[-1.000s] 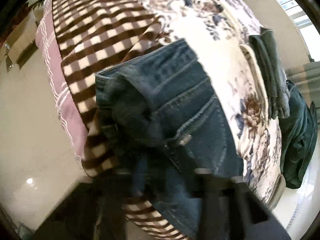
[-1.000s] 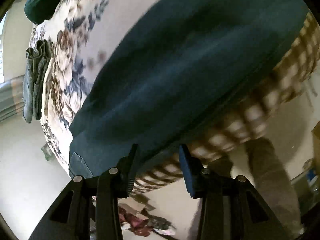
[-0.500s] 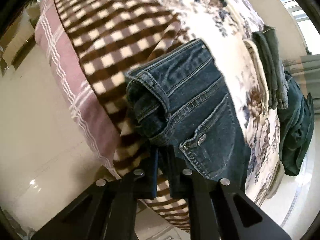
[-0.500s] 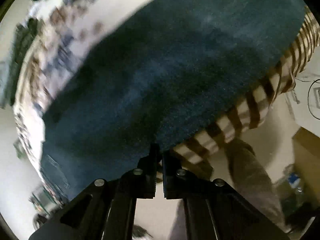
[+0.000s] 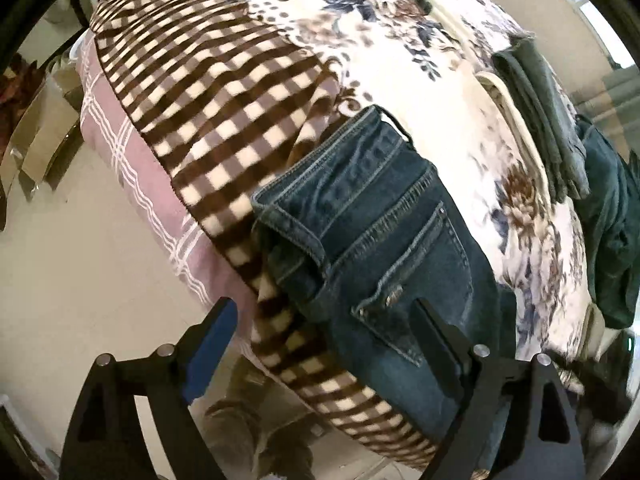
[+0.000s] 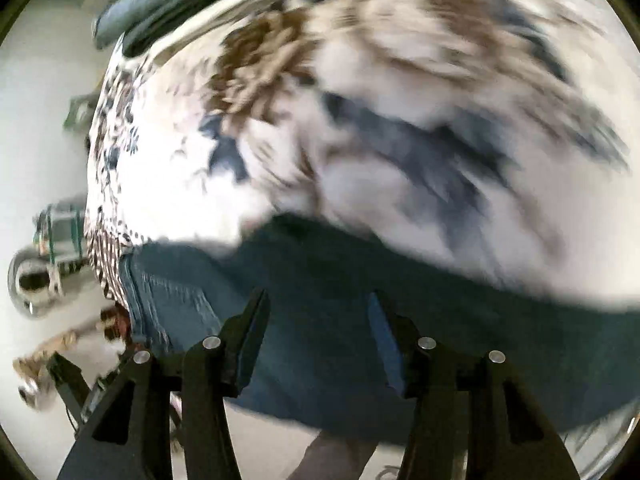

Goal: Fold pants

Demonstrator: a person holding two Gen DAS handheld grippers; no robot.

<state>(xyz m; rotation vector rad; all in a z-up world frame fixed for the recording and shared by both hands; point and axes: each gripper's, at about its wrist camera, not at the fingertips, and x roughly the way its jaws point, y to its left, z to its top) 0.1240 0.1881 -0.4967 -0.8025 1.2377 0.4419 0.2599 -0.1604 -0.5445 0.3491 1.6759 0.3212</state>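
Dark blue jeans (image 5: 384, 232) lie folded along the near edge of a bed, waistband and back pocket up, partly on a brown checked blanket (image 5: 208, 92) and partly on a floral cover (image 5: 400, 20). My left gripper (image 5: 324, 320) is open, its jaws wide apart just before the waistband corner and holding nothing. In the blurred right wrist view the jeans (image 6: 360, 280) fill the lower part. My right gripper (image 6: 316, 320) is open over the denim, empty.
A stack of folded grey-green clothes (image 5: 548, 112) and a dark green garment (image 5: 612, 232) lie at the bed's far right. A pink sheet (image 5: 132, 152) hangs down the bed's side above a pale floor (image 5: 60, 280). Clutter sits on the floor left of the bed (image 6: 40, 280).
Both grippers were shut on the jeans' edge half a second ago and have now opened and let go. The right gripper has swung quickly toward the floral cover.
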